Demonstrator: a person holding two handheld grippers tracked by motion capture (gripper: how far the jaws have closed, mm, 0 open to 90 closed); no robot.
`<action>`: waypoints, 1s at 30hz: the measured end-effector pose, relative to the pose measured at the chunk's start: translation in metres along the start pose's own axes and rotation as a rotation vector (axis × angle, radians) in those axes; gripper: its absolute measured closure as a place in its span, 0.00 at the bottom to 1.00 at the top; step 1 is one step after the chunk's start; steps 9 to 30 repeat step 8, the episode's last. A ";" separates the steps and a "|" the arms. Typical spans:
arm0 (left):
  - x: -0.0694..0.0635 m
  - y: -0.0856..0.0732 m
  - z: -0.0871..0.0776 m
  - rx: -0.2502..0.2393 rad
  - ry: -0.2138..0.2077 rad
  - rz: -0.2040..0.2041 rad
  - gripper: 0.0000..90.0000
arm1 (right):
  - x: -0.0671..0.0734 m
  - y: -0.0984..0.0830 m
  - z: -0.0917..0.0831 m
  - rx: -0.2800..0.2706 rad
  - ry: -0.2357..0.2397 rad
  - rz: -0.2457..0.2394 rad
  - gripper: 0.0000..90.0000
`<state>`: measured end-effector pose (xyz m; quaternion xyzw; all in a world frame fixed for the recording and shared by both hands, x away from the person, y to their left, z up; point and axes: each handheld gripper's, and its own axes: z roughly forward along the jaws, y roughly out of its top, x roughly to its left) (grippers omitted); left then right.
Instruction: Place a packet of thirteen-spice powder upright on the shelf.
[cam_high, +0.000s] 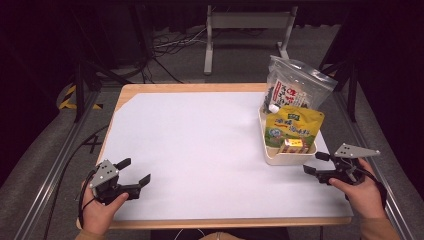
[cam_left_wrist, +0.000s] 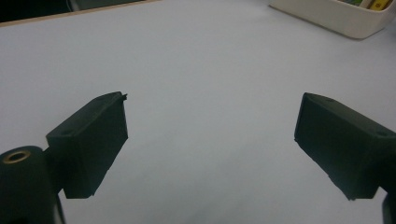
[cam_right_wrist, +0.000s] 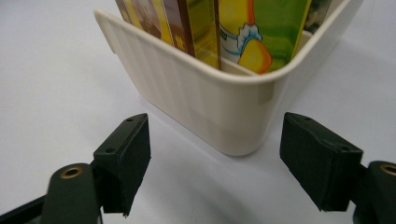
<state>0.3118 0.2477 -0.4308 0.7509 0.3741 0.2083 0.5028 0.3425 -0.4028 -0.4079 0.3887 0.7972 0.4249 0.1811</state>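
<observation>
A white table (cam_high: 200, 150) stands in a dark room, with a cream tub (cam_high: 290, 157) of snack packets (cam_high: 294, 127) at its right edge. The right gripper (cam_high: 316, 163) hovers just beside the tub's near corner, jaws wide apart and empty. The left gripper (cam_high: 134, 171) rests well apart from the tub, also wide open, holding nothing.

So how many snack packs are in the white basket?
3 that I can see: a clear bag standing at the far end of the white basket, a yellow-green pouch in the middle, a small yellow box nearest. More could hide behind them.
</observation>
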 end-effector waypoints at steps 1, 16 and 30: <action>0.000 0.000 0.000 0.000 -0.001 0.001 0.11 | 0.000 -0.001 0.001 0.001 -0.004 0.004 0.27; -0.001 0.000 0.000 0.002 0.001 0.002 0.11 | 0.004 -0.009 0.006 0.008 -0.018 0.026 0.26; -0.001 0.000 0.000 0.002 0.001 0.002 0.11 | 0.004 -0.009 0.006 0.008 -0.018 0.026 0.26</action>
